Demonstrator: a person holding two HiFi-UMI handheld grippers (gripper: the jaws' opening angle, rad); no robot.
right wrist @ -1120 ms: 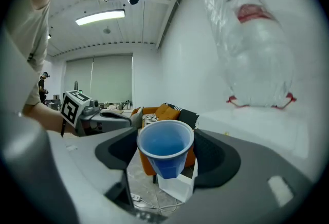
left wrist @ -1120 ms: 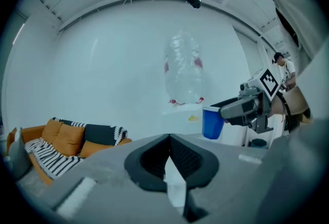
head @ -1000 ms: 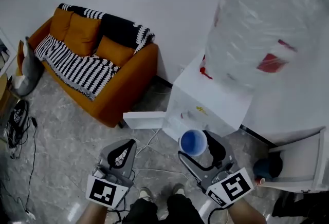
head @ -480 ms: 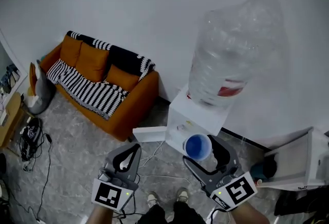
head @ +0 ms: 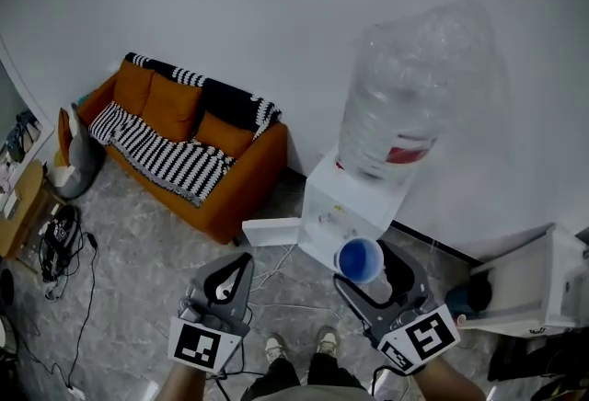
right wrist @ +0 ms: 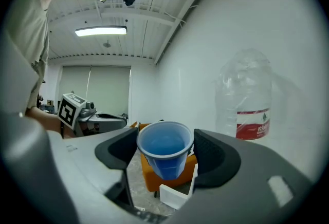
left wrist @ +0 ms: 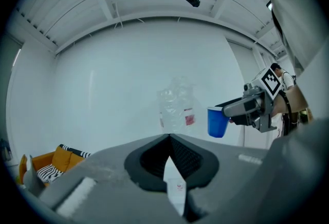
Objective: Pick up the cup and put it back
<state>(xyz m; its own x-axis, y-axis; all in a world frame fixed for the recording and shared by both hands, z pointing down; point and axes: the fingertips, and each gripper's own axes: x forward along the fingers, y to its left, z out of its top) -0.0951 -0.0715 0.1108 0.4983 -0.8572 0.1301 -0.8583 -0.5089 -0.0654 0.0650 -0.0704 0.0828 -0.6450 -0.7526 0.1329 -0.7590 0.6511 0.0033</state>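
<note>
My right gripper (head: 365, 268) is shut on a blue plastic cup (head: 359, 258), with one jaw on each side of it just below the rim. The cup (right wrist: 165, 164) is upright, looks empty, and hangs in the air in front of the white water dispenser (head: 342, 206). From the left gripper view the cup (left wrist: 218, 121) and the right gripper (left wrist: 241, 109) are at the right. My left gripper (head: 239, 263) is level beside the right one, with its jaws closed tip to tip (left wrist: 168, 137) and nothing between them.
A large clear water bottle (head: 409, 105) tops the dispenser against the white wall. An orange sofa (head: 198, 155) with a striped blanket stands at the left. There is a white cabinet (head: 548, 293) at the right. Cables (head: 60, 238) lie on the grey floor, and the person's shoes (head: 296, 349) are below.
Both grippers have risen together, the right one still carrying the cup. The head view has pulled back, so the bottle and dispenser look smaller and more of the wall shows.
</note>
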